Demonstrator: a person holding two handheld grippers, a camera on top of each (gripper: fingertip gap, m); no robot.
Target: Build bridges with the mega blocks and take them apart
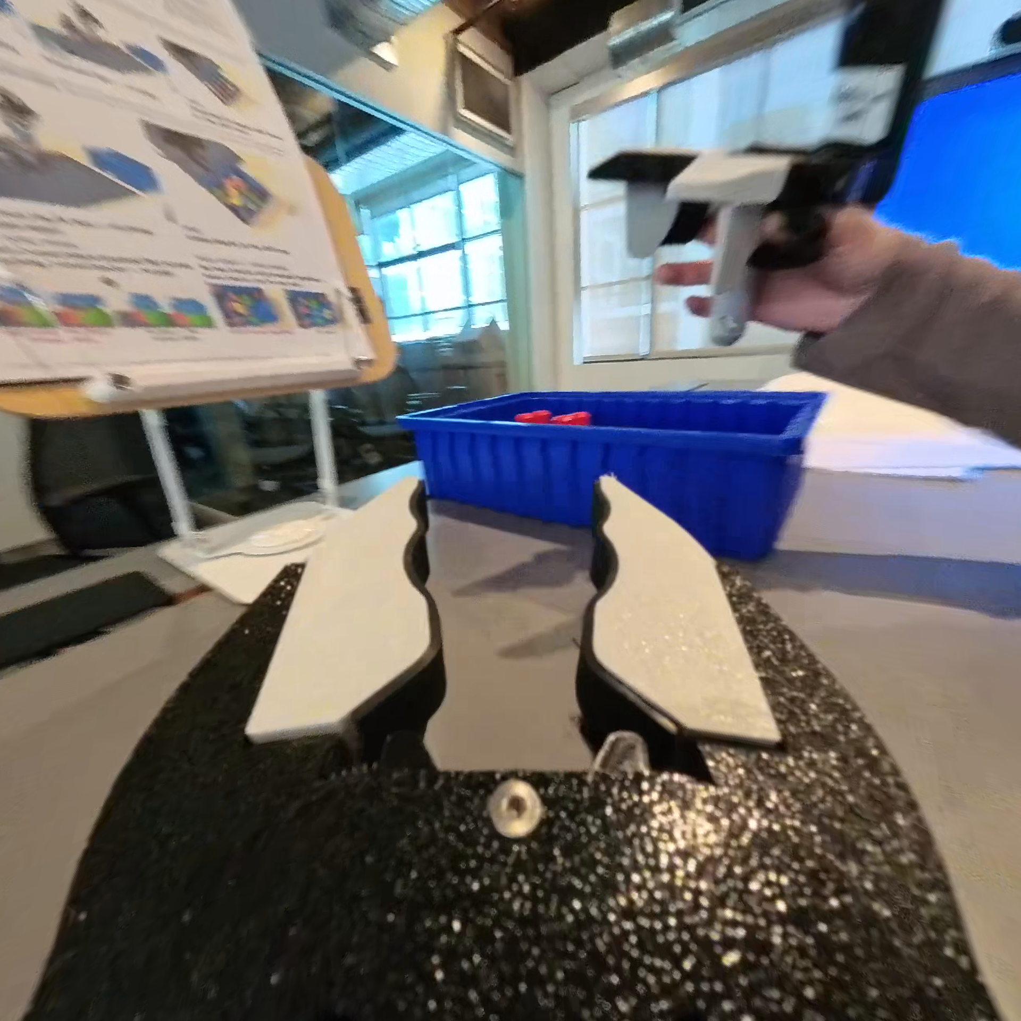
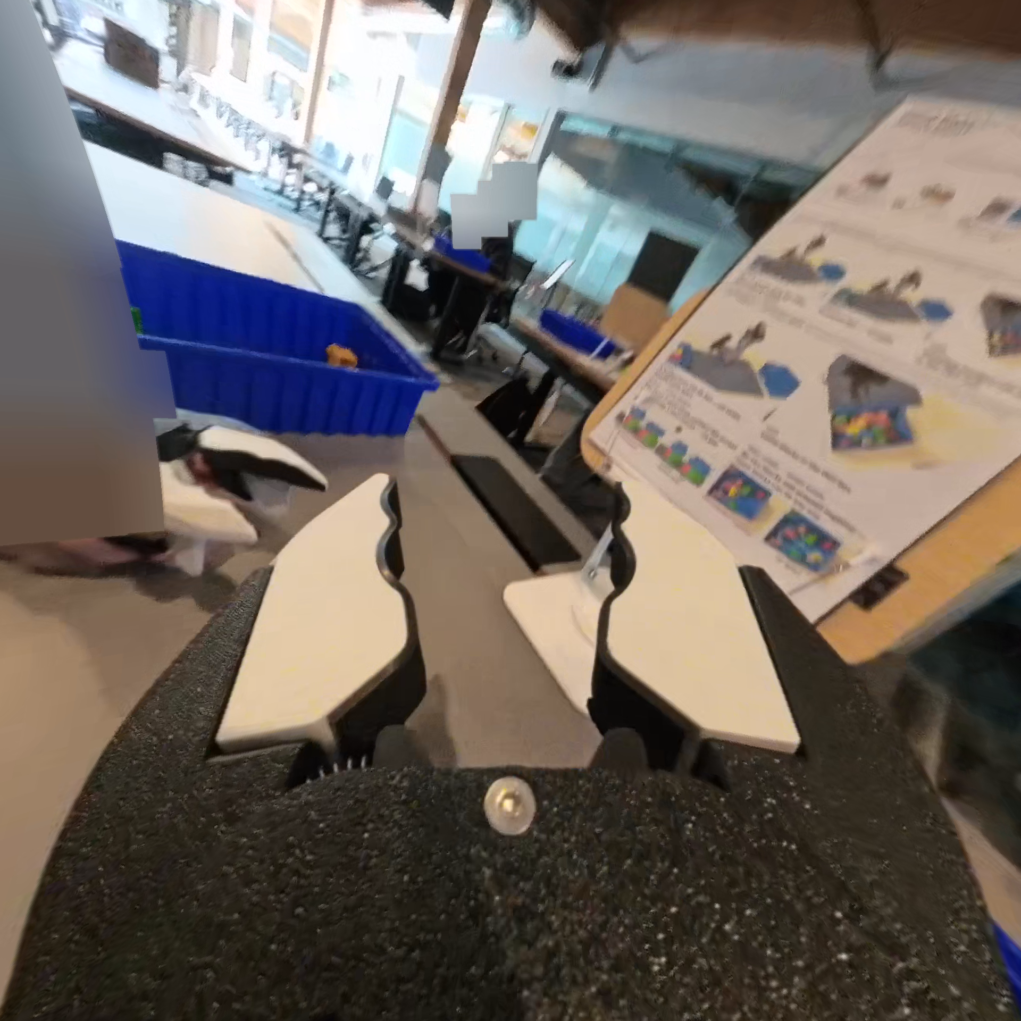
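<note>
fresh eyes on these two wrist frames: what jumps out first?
The bright blue ribbed plastic bin on the grey table, dead ahead of the open left gripper, with red blocks peeking over its rim. Next, the right gripper, held in a hand high at upper right above the bin, open and empty. Then the tilted white instruction sheet on a wooden board, filling the right side of the right wrist view.

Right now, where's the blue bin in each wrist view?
Left wrist view: blue bin sits centre, just past the open left claw, red blocks inside.
Right wrist view: blue bin sits left of centre, an orange block inside.
Shared landmark: the instruction board on its stand.
</note>
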